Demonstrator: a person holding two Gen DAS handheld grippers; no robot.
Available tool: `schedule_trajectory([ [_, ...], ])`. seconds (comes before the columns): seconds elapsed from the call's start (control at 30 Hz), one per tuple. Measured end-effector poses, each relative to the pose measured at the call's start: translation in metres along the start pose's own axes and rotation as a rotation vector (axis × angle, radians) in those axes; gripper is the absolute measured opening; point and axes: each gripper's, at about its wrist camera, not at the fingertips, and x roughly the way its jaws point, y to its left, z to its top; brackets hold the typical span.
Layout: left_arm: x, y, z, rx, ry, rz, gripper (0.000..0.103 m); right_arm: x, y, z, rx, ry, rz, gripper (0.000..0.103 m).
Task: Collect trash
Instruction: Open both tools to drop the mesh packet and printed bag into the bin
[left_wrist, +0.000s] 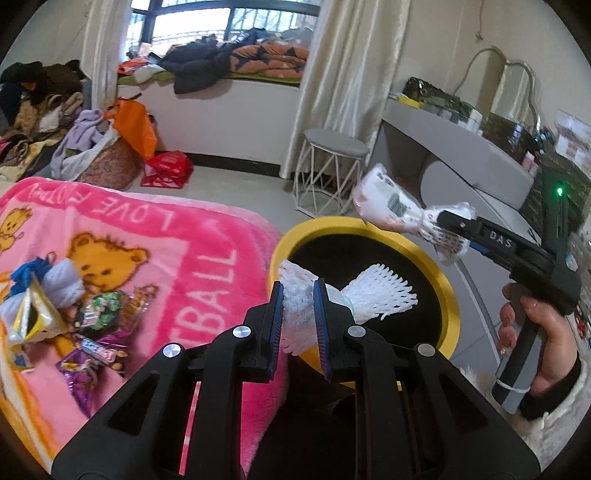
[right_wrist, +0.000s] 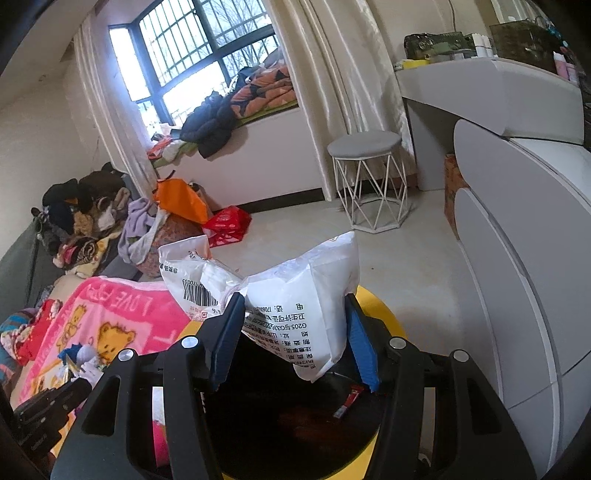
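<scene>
My left gripper (left_wrist: 298, 295) is shut on a white foam fruit net (left_wrist: 376, 295) and holds it over the yellow-rimmed black trash bin (left_wrist: 369, 225). My right gripper (right_wrist: 295, 314) is shut on a white plastic bag with printed text (right_wrist: 306, 295) above the same bin (right_wrist: 373, 299). In the left wrist view the right gripper (left_wrist: 448, 219) and its bag (left_wrist: 388, 205) hang over the bin's far right rim. Several snack wrappers (left_wrist: 96, 332) and a blue-white yarn ball (left_wrist: 55, 280) lie on the pink blanket (left_wrist: 177, 240).
A white wire stool (left_wrist: 330, 166) stands behind the bin. A grey dresser (right_wrist: 517, 258) is to the right. Clothes piles and orange and red bags (right_wrist: 207, 210) lie on the floor at the left. A small red wrapper (right_wrist: 349, 402) lies inside the bin.
</scene>
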Motion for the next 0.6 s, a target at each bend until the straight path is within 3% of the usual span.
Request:
schedule_trajectory([
  [0.6,0.051,-0.031,-0.007,0.087,0.129,-0.072,0.012,0.023,-0.010,-0.008,-0.004,0.061,-0.035,0.053],
])
